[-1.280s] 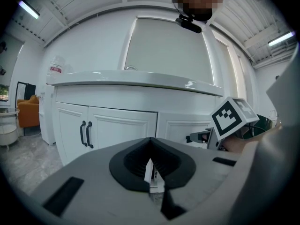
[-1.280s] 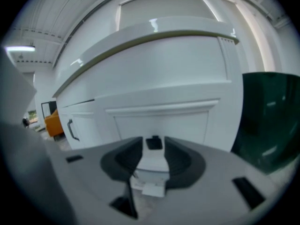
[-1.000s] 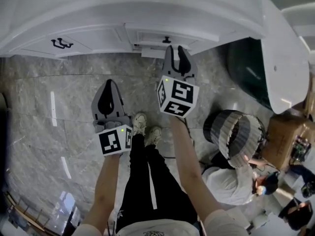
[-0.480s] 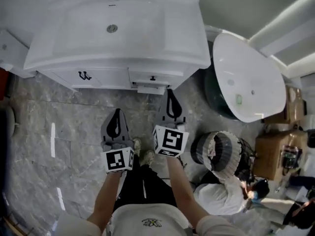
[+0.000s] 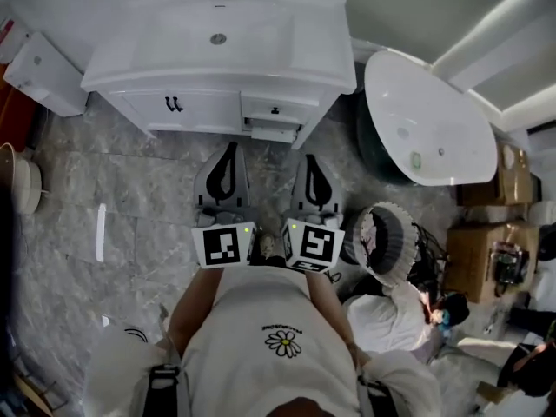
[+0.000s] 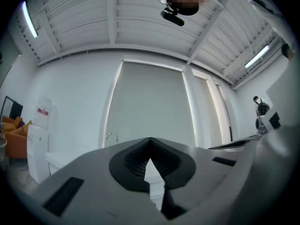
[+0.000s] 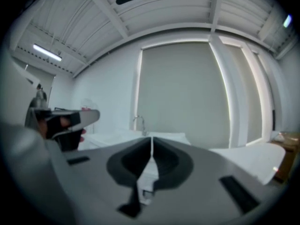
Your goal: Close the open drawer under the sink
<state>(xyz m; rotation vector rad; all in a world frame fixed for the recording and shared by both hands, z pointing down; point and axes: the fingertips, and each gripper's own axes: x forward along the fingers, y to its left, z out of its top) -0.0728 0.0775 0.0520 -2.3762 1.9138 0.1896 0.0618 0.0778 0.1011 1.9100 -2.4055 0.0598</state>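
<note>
Below the sink [image 5: 217,37], the left gripper [image 5: 230,148] and right gripper [image 5: 310,160] are held closed, empty, apart from the drawer [image 5: 273,132].

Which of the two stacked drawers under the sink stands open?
The lower drawer: its front juts out past the vanity front, while the knobbed upper drawer sits flush.

Off-white tee [image 5: 261,363] with a little daisy print [image 5: 284,342] and tiny dark lettering above it, short sleeves. Dark straps with buckles [image 5: 163,382] over both shoulders. Left gripper [image 5: 229,150] and right gripper [image 5: 311,159], same build: grey shells, black teardrop cut-outs, ribbed black pads inside. Black-and-white marker cube [image 5: 221,245] on each, plus a tiny green light.
</note>
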